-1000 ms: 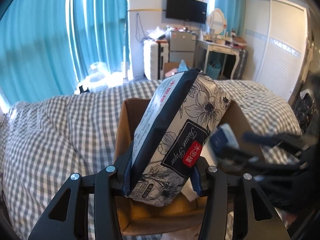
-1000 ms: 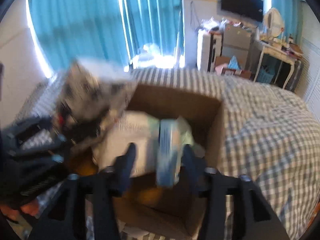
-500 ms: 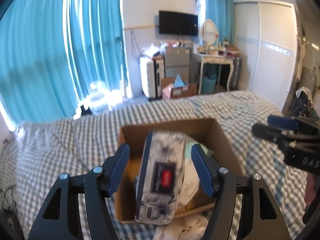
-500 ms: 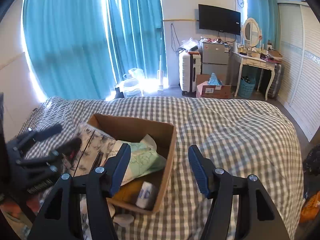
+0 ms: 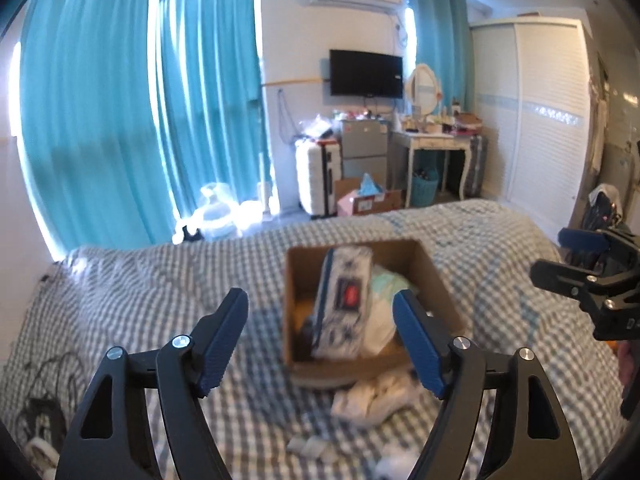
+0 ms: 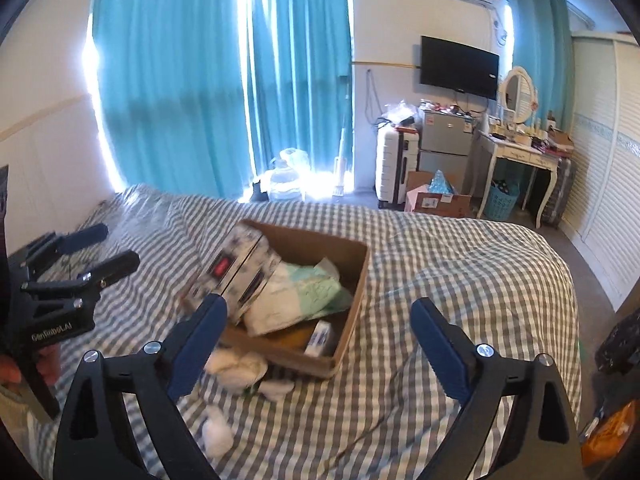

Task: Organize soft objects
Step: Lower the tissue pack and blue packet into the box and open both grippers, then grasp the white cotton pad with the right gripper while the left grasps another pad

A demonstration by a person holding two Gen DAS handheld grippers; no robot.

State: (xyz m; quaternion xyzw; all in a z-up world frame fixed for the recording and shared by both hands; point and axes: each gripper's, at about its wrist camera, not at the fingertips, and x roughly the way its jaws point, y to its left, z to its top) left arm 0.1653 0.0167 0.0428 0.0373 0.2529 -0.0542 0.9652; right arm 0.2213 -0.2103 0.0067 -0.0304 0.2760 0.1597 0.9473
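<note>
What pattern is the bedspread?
The bedspread is grey-and-white gingham check, clearest in the right wrist view.

Matt brown cardboard box (image 6: pixel 352 280), glossy plastic-wrapped tissue pack (image 6: pixel 236 268), checked cloth bedspread (image 6: pixel 460 264)

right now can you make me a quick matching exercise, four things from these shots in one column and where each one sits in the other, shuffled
Things
1. floral tissue pack
2. mint green packet
3. white socks
4. television

Places
A. mounted on the far wall
B. on the checked bedcover, just outside the cardboard box
C. standing on edge inside the box, leaning at its left wall
D. lying in the middle of the box, against the floral pack

Pairs: 1-C, 2-D, 3-B, 4-A

Both the left claw and the right claw are open and hold nothing.
</note>
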